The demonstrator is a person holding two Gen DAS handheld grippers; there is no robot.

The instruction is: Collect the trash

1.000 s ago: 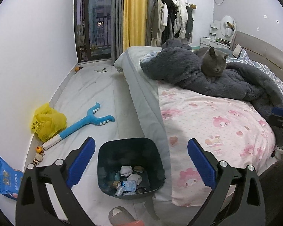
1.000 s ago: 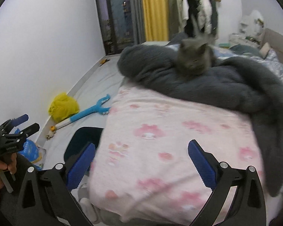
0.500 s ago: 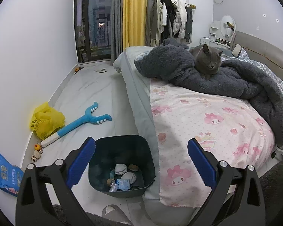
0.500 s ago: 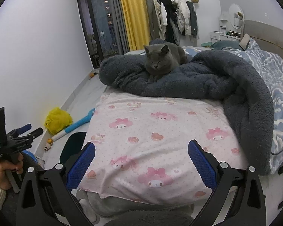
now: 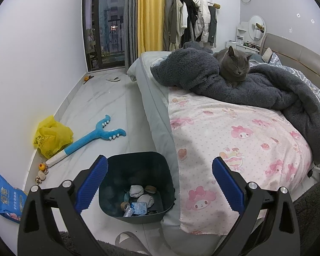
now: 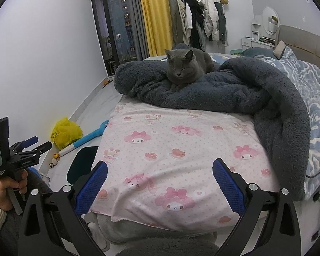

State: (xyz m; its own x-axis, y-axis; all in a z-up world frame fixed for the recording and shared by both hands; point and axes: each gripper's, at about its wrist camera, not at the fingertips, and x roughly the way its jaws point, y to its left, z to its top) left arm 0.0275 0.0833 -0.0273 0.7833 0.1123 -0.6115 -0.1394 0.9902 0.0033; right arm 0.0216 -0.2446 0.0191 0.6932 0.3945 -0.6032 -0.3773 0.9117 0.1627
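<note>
A dark bin (image 5: 136, 160) stands on the floor at the bed's foot corner, holding crumpled paper and wrappers (image 5: 138, 200). Its rim also shows in the right wrist view (image 6: 81, 160). My left gripper (image 5: 159, 183) is open and empty, held above and in front of the bin. It also shows in the right wrist view (image 6: 35, 144), held in a hand at the far left. My right gripper (image 6: 160, 183) is open and empty, over the foot of the pink sheet (image 6: 181, 149). A yellow plastic bag (image 5: 52, 136) and a blue packet (image 5: 5, 200) lie by the left wall.
A grey cat (image 6: 184, 67) lies on a dark fleece blanket (image 6: 245, 93) on the bed. A blue plush toy (image 5: 91, 136), small toys (image 5: 41, 170) and a slipper (image 5: 130, 242) are on the floor. Curtains, a balcony door and a clothes rack stand at the back.
Both grippers have pulled back and risen. The left view shows the bin farther off and more of the bed. The right view swung right, from the bed's left edge to over its foot.
</note>
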